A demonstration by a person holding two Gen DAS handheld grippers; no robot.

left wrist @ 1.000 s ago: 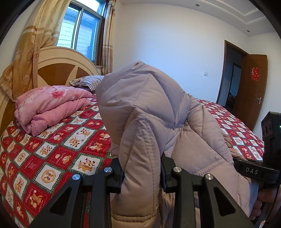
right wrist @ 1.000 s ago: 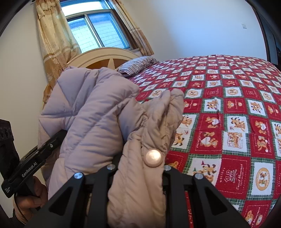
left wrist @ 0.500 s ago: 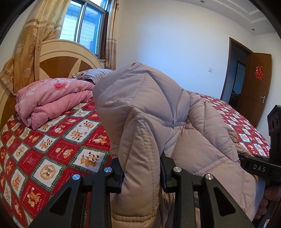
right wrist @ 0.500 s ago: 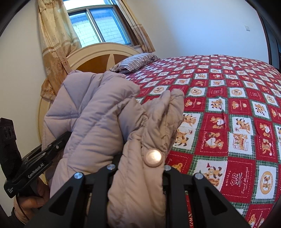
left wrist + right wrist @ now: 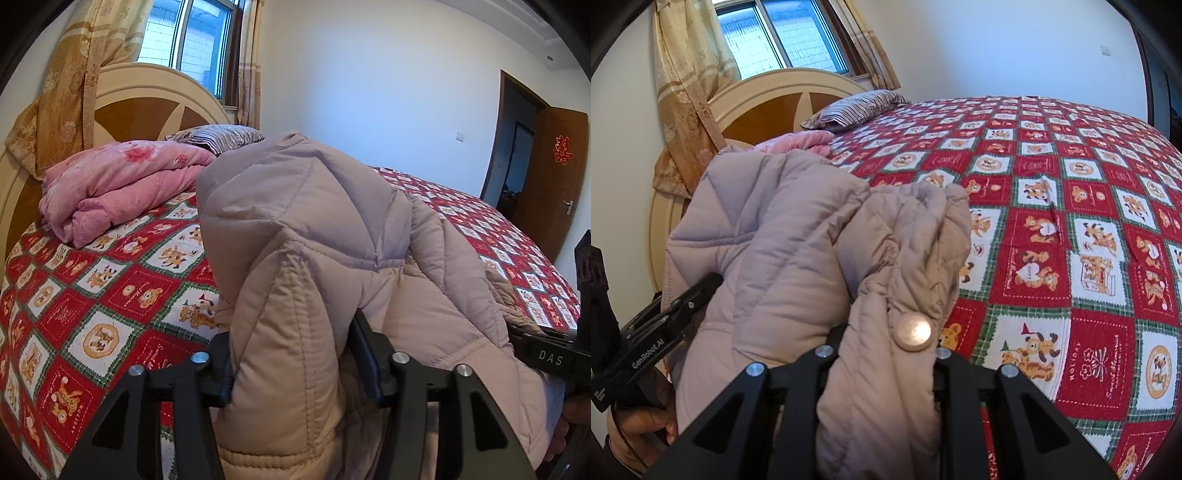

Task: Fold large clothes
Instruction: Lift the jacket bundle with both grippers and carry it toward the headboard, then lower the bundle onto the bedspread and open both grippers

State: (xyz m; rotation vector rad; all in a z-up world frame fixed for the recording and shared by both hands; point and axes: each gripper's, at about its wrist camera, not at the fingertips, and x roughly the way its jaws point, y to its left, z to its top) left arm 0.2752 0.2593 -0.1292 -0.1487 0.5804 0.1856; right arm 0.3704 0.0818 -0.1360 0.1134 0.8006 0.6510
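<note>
A pale pinkish-beige quilted puffer coat (image 5: 314, 229) is held bunched up above the bed. My left gripper (image 5: 291, 354) is shut on a thick fold of the coat. My right gripper (image 5: 886, 354) is shut on the coat (image 5: 783, 236) at an edge with a round metal snap button (image 5: 913, 331). Each gripper shows in the other's view: the right one at the right edge of the left wrist view (image 5: 550, 356), the left one at the lower left of the right wrist view (image 5: 653, 343). The fingertips are buried in fabric.
The bed (image 5: 1071, 206) has a red, white and green patchwork cover with bear pictures. A folded pink quilt (image 5: 122, 184) and a striped pillow (image 5: 849, 109) lie by the headboard (image 5: 147, 107). An open brown door (image 5: 554, 177) stands at the right.
Both grippers have kept their hold on the coat and moved with it toward the bed; the bundle sits a little lower against the headboard and quilt.
</note>
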